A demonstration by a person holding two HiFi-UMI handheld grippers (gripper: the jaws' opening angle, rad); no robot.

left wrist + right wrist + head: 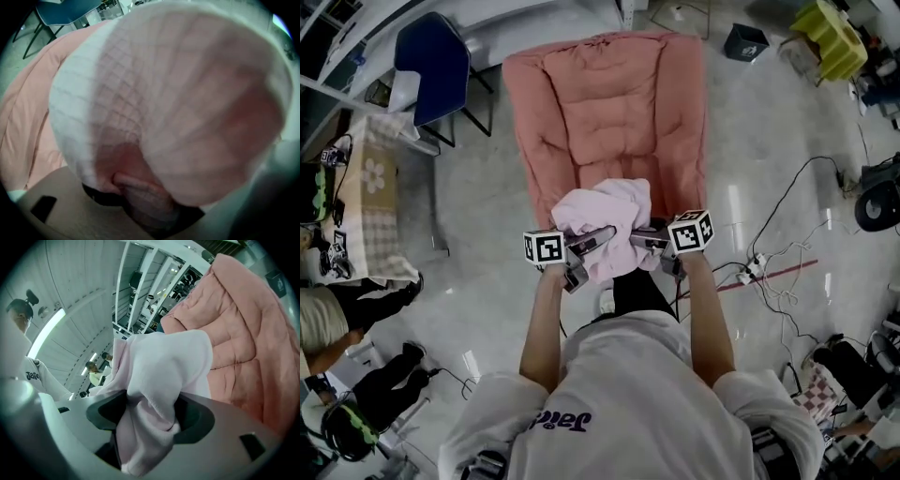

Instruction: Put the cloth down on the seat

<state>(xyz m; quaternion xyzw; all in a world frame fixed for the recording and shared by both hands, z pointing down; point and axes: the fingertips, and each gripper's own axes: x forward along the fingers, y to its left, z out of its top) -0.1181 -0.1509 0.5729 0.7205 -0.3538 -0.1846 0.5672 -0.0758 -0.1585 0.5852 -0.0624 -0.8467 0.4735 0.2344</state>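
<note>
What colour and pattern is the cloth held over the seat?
Pale pink cloth with a faint waffle-grid weave; the left gripper view shows it best.

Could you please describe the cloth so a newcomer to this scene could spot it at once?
Find the salmon-pink padded seat on the pale floor. At its near edge, the left gripper and right gripper hold a bunched cloth between them. It is pale pink, almost white, with a waffle weave, far lighter than the seat.

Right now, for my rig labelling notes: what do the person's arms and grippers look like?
Grey tools, the left gripper and right gripper each bear a white cube of black square markers. Bare forearms, white short-sleeved shirt with dark lettering.
</note>
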